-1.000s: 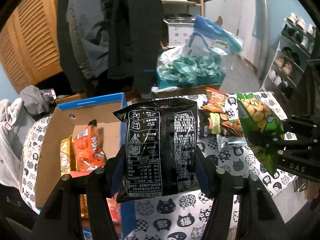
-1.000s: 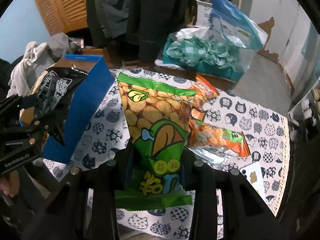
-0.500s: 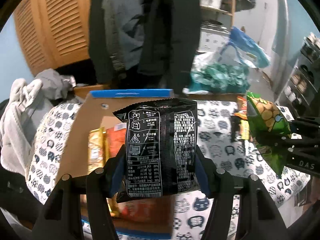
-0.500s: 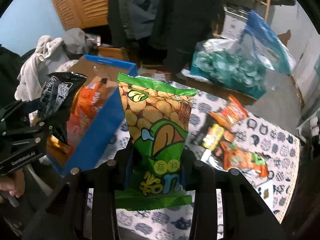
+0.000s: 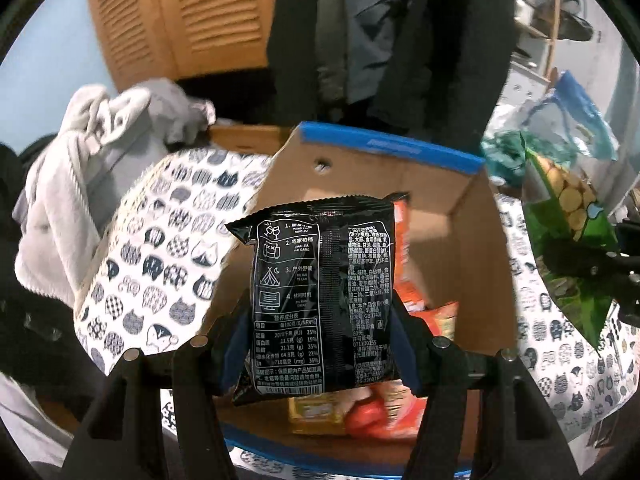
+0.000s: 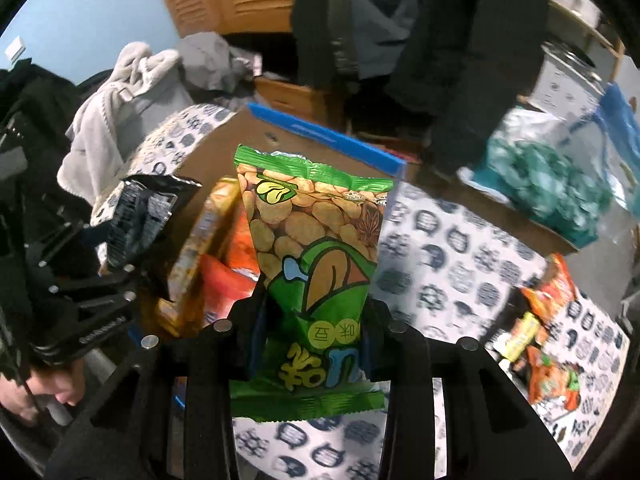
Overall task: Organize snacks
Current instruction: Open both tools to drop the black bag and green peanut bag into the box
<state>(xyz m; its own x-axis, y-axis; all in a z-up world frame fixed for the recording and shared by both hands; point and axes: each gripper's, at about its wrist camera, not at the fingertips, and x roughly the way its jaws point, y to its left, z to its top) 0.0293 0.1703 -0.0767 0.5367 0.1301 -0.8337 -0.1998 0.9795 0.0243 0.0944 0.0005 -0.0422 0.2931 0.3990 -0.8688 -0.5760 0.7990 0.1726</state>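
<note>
The black packet (image 5: 324,300) shows its back: white Chinese print, four small pictures numbered 1 to 4, and a nutrition table with figures such as 25%, 19% and 35%. The left gripper (image 5: 318,344) has its jaws pinching the packet's lower half, so its bottom edge is partly covered. It stands upright, long axis up and down, above the open cardboard box (image 5: 400,148) with the blue rim. Inside the box orange packets (image 5: 404,240) lie blurred, their writing unreadable.

The green packet (image 6: 316,264) shows peanuts and large yellow and blue Chinese characters; it stands upright too, sealed top edge up. The right gripper (image 6: 312,344) has its jaws pinching it low down, over the box's right edge. More orange snacks (image 6: 548,344) lie on the cat-patterned counter (image 6: 452,248), too smeared to read.
</note>
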